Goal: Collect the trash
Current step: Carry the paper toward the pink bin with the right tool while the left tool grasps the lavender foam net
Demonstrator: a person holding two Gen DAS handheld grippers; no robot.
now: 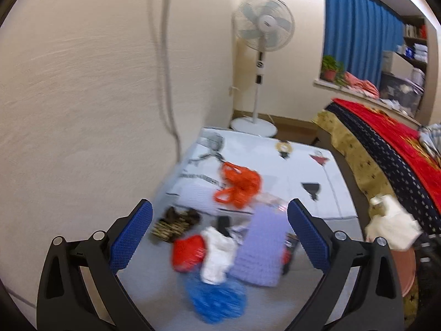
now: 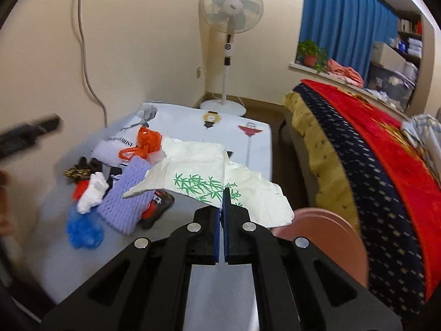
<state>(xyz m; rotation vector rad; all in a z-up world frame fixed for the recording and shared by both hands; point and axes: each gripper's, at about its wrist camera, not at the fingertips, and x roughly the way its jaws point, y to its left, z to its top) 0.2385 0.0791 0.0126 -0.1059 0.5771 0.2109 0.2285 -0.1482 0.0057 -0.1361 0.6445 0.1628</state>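
Observation:
Trash lies on a white printed table (image 1: pixel 303 165): an orange plastic bag (image 1: pixel 238 184), a purple foam net sleeve (image 1: pixel 261 248), a white crumpled wad (image 1: pixel 217 253), a red wrapper (image 1: pixel 188 251), a blue plastic bag (image 1: pixel 217 298) and a dark patterned piece (image 1: pixel 175 222). My left gripper (image 1: pixel 220 212) is open above this pile, empty. My right gripper (image 2: pixel 222 201) is shut on a white paper bag with green bamboo print (image 2: pixel 204 173), held above the table beside a pink bin (image 2: pixel 328 234). The bag also shows at the right in the left wrist view (image 1: pixel 391 226).
A standing fan (image 2: pixel 230 27) is in the far corner. A bed with a red and navy blanket (image 2: pixel 372 149) runs along the right. A grey cable (image 2: pixel 85 55) hangs down the left wall. A potted plant (image 2: pixel 310 52) sits on the window sill by blue curtains.

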